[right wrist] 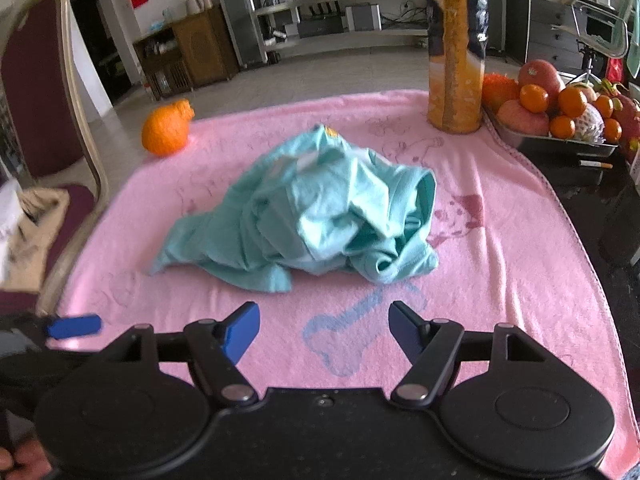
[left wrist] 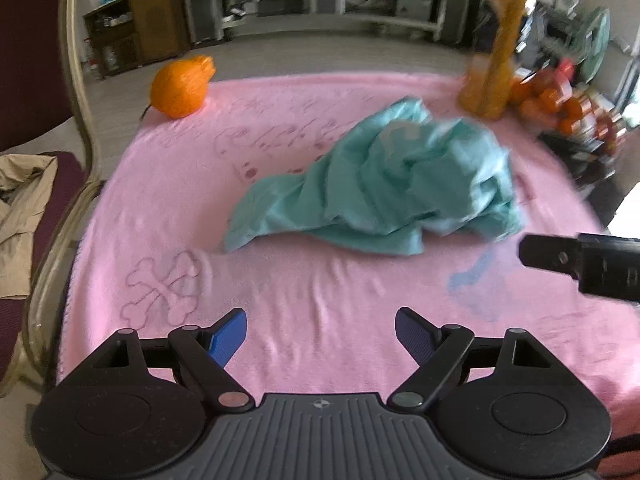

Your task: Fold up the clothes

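The tall orange bottle [left wrist: 496,52] and the fruit tray [left wrist: 560,108] at the blanket's far right corner are blurred; the right gripper [left wrist: 580,264] is cut off.

A table carries a pink blanket [right wrist: 500,240] that covers most of its top, printed with faint bone outlines and one blue bone [right wrist: 352,328] near the front edge; the dark tabletop [right wrist: 592,200] shows bare along the right. On the blanket a crumpled teal garment [right wrist: 320,216] lies in a heap near the middle, an orange fruit [right wrist: 165,131] sits at the far left corner, and a tall orange bottle [right wrist: 456,52] stands upright at the far right. On the bare tabletop just right of the bottle rests a metal tray [right wrist: 560,145] heaped with fruit, with a cigarette [right wrist: 596,165] lying in front of it.
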Tool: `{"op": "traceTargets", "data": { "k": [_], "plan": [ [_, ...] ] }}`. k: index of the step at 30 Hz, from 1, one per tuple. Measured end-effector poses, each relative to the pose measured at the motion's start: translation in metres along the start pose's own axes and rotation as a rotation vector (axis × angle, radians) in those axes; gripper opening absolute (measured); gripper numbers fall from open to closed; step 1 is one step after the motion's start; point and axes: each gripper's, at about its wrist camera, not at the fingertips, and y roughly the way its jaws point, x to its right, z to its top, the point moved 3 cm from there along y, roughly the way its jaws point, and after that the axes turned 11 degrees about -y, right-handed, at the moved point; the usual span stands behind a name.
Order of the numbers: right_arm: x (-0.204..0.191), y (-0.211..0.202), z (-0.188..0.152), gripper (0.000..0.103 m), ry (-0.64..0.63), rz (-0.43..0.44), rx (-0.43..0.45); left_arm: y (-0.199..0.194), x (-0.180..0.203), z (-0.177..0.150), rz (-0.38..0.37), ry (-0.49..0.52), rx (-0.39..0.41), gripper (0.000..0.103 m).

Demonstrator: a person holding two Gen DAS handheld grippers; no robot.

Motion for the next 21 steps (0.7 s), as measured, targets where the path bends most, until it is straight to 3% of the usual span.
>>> {"op": "traceTargets", "data": {
  "k": [3, 6, 10, 11, 15, 17, 19, 21],
  "plan": [
    [-0.007, -0.003, 0.001, 0.07, 0.006, 0.017, 0.047, -0.022, -0.005, 0.007, -0.027, -0.001, 0.051, 0.084],
    [-0.011, -0.022, 0.032, 0.073, -0.025, -0.002, 0.089, -0.031, -0.01, 0.017, 0.015, 0.018, 0.099, 0.086],
    [-0.026, -0.04, 0.055, 0.075, -0.106, -0.022, 0.148, -0.029, -0.034, 0.027, 0.049, -0.058, 0.133, 0.083],
    [-0.031, -0.037, 0.06, 0.075, -0.128, -0.006, 0.138, -0.026, -0.039, 0.028, 0.064, -0.067, 0.126, 0.081],
    [-0.05, -0.013, 0.074, 0.075, -0.216, 0.087, 0.076, -0.008, -0.059, 0.024, 0.126, -0.105, 0.067, 0.053],
    [-0.06, 0.008, 0.073, 0.073, -0.263, 0.157, 0.029, -0.002, -0.067, 0.021, 0.126, -0.125, 0.034, 0.053],
    [-0.072, 0.028, 0.07, 0.065, -0.332, 0.201, 0.001, 0.001, -0.071, 0.019, 0.116, -0.124, 0.024, 0.054],
    [-0.082, 0.048, 0.066, 0.062, -0.413, 0.216, -0.014, 0.006, -0.074, 0.019, 0.132, -0.118, 0.005, 0.054]
  ]
}}
